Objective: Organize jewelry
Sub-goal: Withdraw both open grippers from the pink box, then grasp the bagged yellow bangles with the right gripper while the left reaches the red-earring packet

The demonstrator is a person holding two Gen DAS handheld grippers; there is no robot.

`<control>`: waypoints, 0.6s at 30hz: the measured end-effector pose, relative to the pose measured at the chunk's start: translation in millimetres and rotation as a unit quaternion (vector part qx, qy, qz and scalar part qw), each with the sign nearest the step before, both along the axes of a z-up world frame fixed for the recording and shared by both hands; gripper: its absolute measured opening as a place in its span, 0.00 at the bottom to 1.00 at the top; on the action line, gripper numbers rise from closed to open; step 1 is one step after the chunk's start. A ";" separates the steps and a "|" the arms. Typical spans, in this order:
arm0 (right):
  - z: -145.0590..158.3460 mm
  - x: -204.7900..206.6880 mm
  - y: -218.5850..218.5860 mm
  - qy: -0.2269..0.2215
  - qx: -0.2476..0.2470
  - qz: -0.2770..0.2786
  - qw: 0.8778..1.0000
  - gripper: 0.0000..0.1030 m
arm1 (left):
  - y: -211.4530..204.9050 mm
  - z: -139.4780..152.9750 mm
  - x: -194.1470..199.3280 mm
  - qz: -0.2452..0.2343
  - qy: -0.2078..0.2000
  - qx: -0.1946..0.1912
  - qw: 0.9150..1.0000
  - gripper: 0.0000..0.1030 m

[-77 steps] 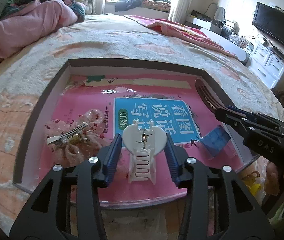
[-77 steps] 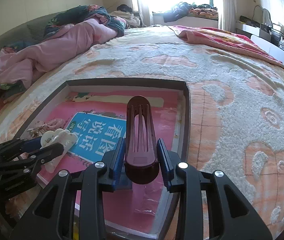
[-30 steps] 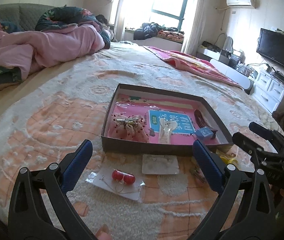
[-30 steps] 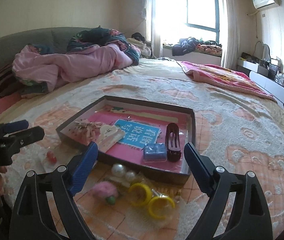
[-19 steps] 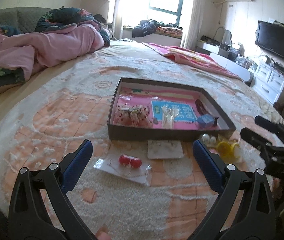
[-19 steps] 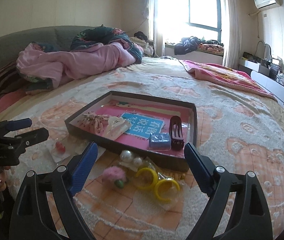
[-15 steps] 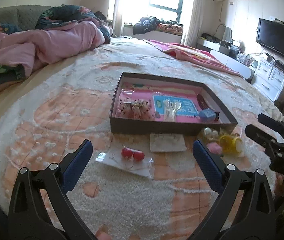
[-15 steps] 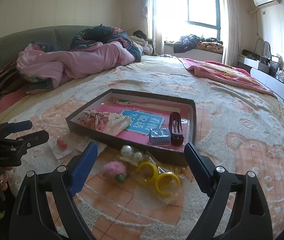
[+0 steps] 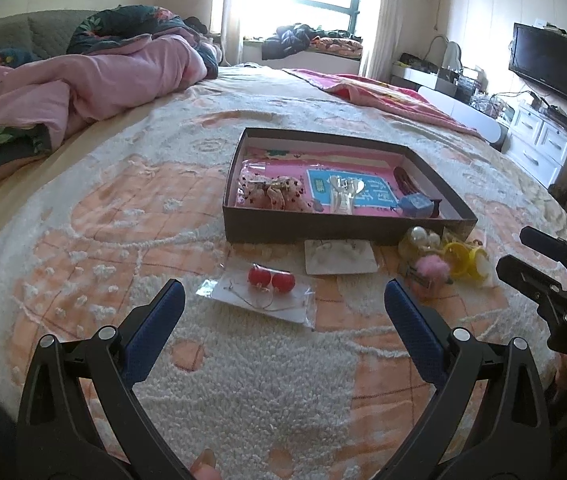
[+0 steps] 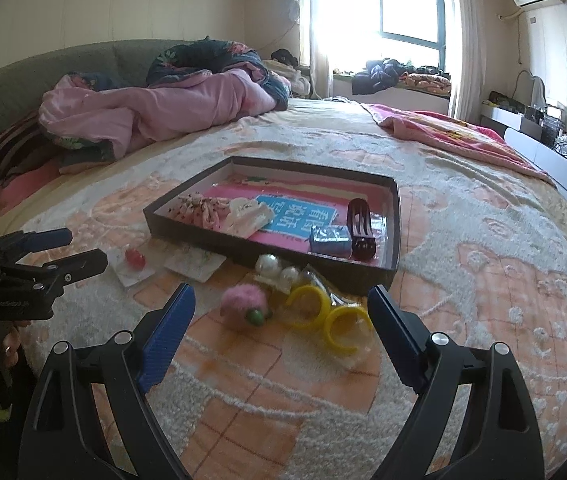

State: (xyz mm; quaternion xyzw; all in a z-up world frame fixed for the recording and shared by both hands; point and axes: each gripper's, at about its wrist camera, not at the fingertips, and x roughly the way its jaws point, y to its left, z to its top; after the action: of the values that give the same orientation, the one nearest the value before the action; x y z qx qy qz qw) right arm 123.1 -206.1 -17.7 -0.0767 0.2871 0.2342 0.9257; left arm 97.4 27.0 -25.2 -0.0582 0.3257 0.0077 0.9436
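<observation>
Partly done, by the look of it; inside the dark tray (image 9: pixel 347 230), centre of the left wrist view, already a floral bow clip (image 9: pixel 273 192), a white claw clip (image 9: pixel 343 196), a small blue box (image 9: pixel 415 206) and a dark red hair clip (image 10: pixel 360 226) along the right wall; left to sort, all on the blanket (image 9: pixel 243 380) just below the tray's near wall: a packet with two red beads (image 9: pixel 271 280) at lower centre, a flat white card (image 9: pixel 339 256) beside it, then toward the right two pearls (image 10: pixel 277 268), a pink pompom (image 10: pixel 241 302) and a pair of yellow rings (image 10: pixel 327 316); left gripper (image 9: pixel 283 312) spread wide and empty, low in the frame, aimed near the red-bead packet; right gripper (image 10: pixel 281 320) likewise wide apart with nothing between the blue pads, the pompom and rings lying beyond the tips; probably about half the pieces stowed, five loose lots remaining; no pick begun yet.
</observation>
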 end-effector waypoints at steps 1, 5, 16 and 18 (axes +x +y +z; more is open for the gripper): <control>-1.2 -0.8 -0.5 0.001 0.000 0.000 1.000 0.83 | -0.7 -1.1 0.0 0.000 0.001 0.000 1.000 0.89; -7.6 -3.2 -3.1 0.012 -0.003 -0.003 1.000 0.83 | -3.8 -7.6 1.8 -0.007 0.009 0.002 1.000 0.89; -26.3 13.2 -23.1 0.030 -0.016 -0.055 0.998 0.83 | -18.4 -27.4 14.8 -0.030 0.024 0.014 0.999 0.89; -32.5 22.5 -27.5 0.037 -0.019 -0.066 0.997 0.83 | -15.0 -31.0 18.7 -0.024 0.027 0.014 0.999 0.89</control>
State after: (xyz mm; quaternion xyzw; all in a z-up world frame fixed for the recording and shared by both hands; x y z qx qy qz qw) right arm 145.6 -233.6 -50.2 -0.0668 0.3302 0.1693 0.9262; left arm 116.0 12.0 -56.2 -0.0367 0.3523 -0.0092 0.9351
